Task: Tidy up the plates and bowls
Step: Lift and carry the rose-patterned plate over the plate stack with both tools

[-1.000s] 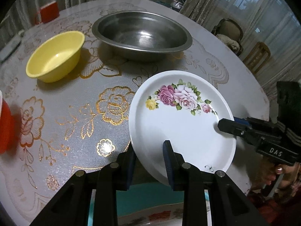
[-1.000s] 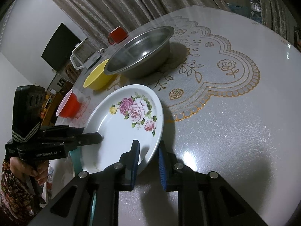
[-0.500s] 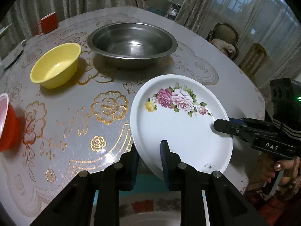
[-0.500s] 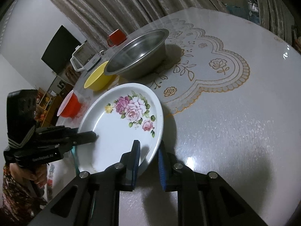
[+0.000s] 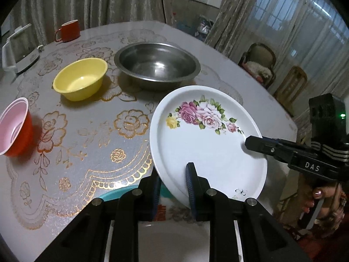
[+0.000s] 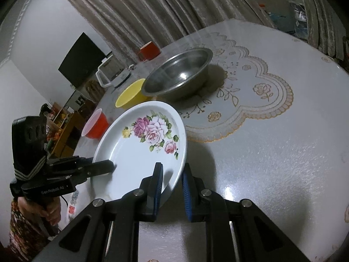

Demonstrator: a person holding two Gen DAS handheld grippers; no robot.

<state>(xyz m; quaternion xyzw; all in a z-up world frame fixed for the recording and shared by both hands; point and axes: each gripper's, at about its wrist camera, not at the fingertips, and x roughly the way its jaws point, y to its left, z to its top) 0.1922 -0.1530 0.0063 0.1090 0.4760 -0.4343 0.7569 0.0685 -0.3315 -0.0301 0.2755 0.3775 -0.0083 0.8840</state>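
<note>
Both the left gripper (image 5: 174, 182) and right gripper (image 6: 172, 180) pinch opposite rims of the floral plate (image 5: 205, 144), held tilted clear of the table, nearer than the steel bowl (image 5: 157, 65) (probably for steadiness).

One floral plate (image 5: 207, 148), three bowls (image 5: 80, 80), one red mug (image 5: 68, 30), two grippers (image 5: 174, 185).

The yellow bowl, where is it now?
In the left wrist view the yellow bowl stands on the table at upper left, between the steel basin and the red bowl.
</note>
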